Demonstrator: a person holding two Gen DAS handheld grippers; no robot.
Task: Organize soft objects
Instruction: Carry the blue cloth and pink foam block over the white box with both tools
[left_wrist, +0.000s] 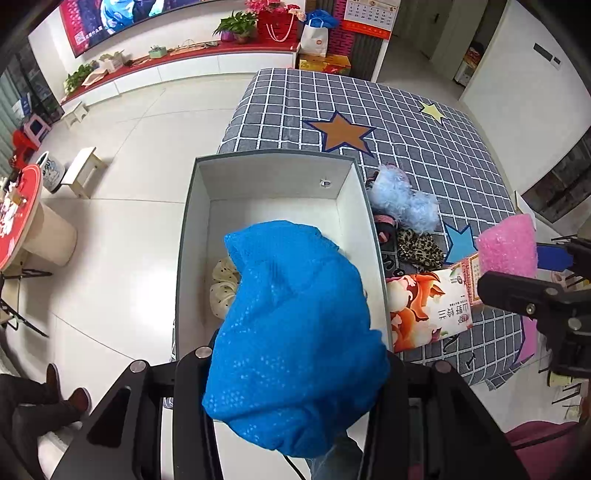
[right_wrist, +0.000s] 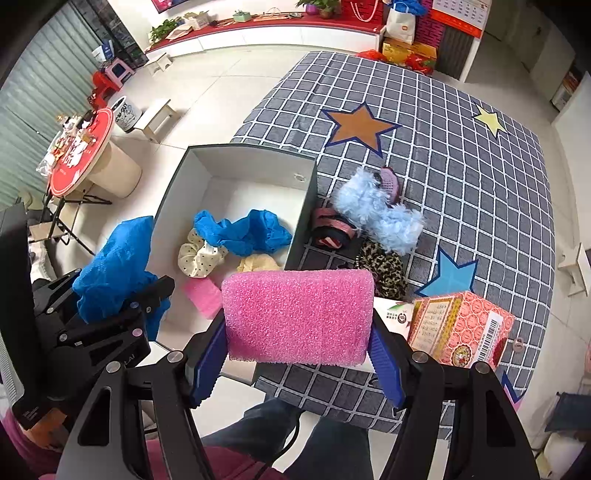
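You are holding the blue cloth (left_wrist: 295, 332) pinched in the left tool (left_wrist: 295, 373) over the box (left_wrist: 184, 236) and the pink foam (right_wrist: 299, 317) clamped in the right tool (right_wrist: 299, 354) near its rim, so be lowering each inside before letting go.

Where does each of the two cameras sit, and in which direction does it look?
Left wrist: on the left gripper, looking steeply down into the grey box; blue cloth fills its jaws; legs and shoes show.
Right wrist: on the right gripper, looking down at the box's edge, clamping pink foam; the person's legs show.
Shared: the box, checked cloth, fluffy blue item, each other's gripper.
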